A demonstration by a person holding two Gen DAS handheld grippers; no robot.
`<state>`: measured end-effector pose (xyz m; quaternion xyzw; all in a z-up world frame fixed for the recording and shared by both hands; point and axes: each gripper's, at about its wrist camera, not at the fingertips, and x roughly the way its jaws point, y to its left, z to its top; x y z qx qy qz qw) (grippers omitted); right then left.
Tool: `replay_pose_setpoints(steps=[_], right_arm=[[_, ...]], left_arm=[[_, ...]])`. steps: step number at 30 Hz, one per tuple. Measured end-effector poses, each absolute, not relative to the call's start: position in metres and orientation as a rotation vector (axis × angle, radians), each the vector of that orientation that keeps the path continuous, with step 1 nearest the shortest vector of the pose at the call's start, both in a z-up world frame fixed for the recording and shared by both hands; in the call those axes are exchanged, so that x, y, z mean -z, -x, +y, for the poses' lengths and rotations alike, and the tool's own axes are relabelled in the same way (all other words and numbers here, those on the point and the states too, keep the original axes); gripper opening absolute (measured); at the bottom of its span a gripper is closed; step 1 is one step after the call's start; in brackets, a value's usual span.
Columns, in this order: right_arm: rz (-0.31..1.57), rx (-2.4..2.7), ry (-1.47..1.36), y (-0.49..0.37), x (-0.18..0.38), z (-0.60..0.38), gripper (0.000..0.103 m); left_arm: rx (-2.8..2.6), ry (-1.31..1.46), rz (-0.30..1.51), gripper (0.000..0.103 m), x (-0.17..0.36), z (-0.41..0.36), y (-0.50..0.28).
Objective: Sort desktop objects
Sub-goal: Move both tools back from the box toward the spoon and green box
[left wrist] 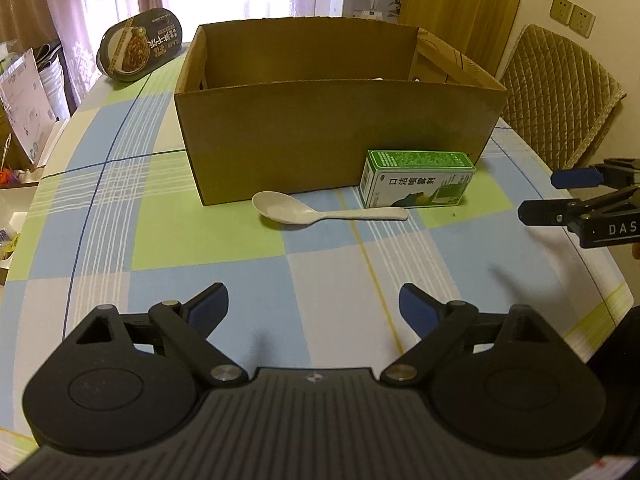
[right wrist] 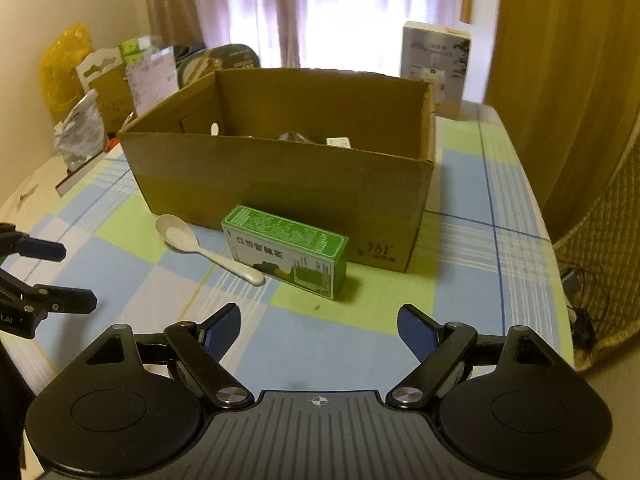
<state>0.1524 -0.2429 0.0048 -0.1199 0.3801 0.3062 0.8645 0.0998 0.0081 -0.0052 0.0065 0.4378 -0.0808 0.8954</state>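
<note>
A table under a checked blue, green and white cloth fills the room's middle, pale curtains glowing behind it. An open brown cardboard box stands on the cloth; a white plastic spoon and a green-and-white carton lie just before its front wall. The left gripper and right gripper hover above the cloth, jaws spread wide, both empty. A quilted chair stands beside the table.

Checked cloth covers the table. On it sits an open cardboard box, with a white spoon and a green carton right in front. A dark noodle bowl rests at the far corner.
</note>
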Motion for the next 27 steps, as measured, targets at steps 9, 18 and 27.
replay_pose_setpoints(steps=[9,18,27], right_arm=[[0.771,-0.712,0.322,-0.175,0.010,-0.227,0.083],[0.750,-0.765,0.406,-0.203,0.031,-0.211,0.083],[0.750,-0.815,0.443,-0.225,0.046,-0.199,0.072]], left_arm=[[0.163,-0.013,0.924,0.091,0.013,0.008,-0.116],[0.156,-0.006,0.936,0.091,0.024,0.007,-0.133],[0.160,0.008,0.941,0.091,0.032,0.004,-0.150]])
